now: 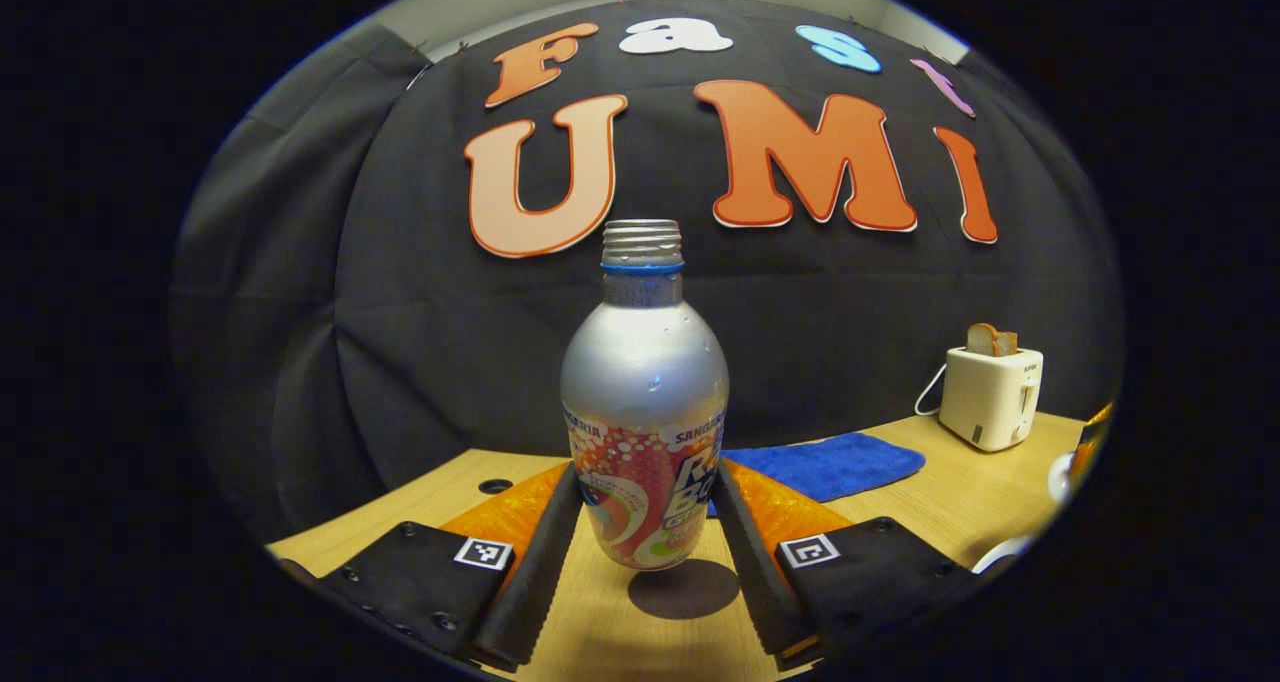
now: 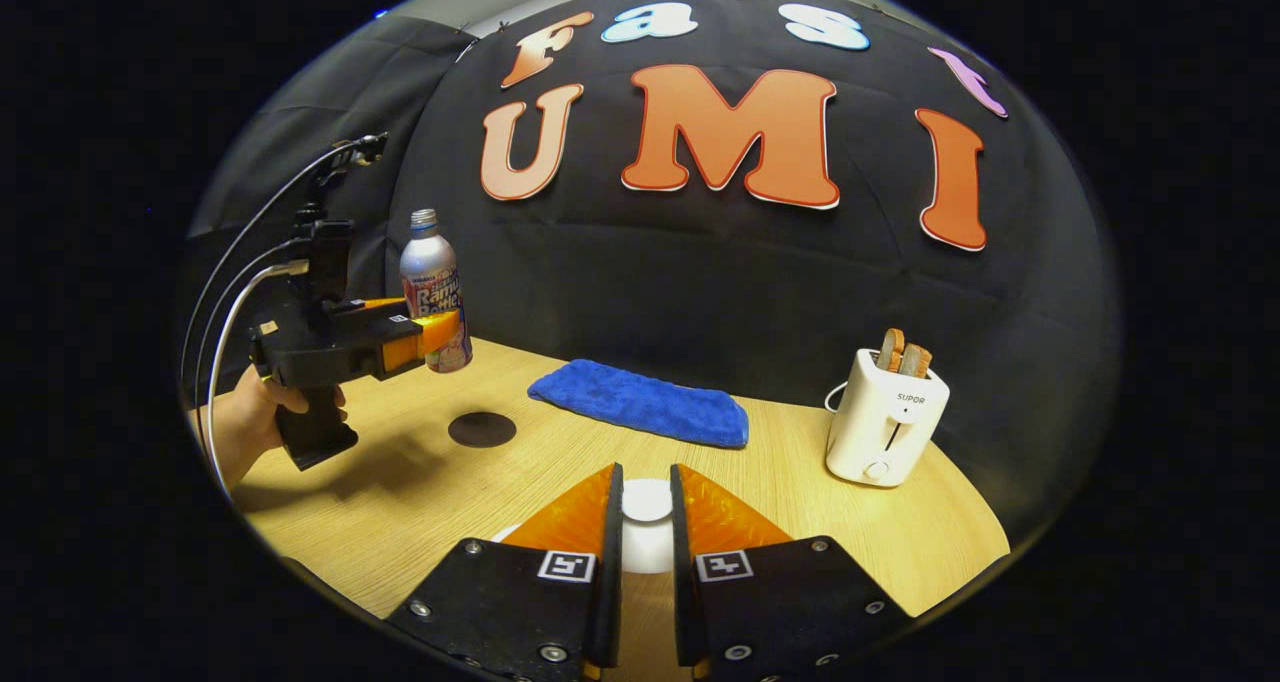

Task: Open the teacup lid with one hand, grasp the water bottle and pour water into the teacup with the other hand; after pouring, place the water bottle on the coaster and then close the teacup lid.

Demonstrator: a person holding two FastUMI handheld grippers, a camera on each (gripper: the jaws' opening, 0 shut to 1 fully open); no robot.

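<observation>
In the left gripper view we hold the water bottle (image 1: pixel 645 402) clamped between the left gripper's (image 1: pixel 645 522) fingers, upright and uncapped, lifted above the round dark coaster (image 1: pixel 683 589) on the wooden table (image 1: pixel 960 492). In the right gripper view our right gripper (image 2: pixel 646 522) pinches the white teacup lid (image 2: pixel 647 500). A blue cloth (image 2: pixel 640 402) and a white toaster (image 2: pixel 885 417) sit behind.

- Silver metal water bottle (image 1: pixel 645 402) with orange-patterned label: uncapped, upright, lifted off the table.
- Dark round coaster (image 2: pixel 482 429): flat, bare.
- White teacup lid (image 2: pixel 647 500): partly hidden.
</observation>
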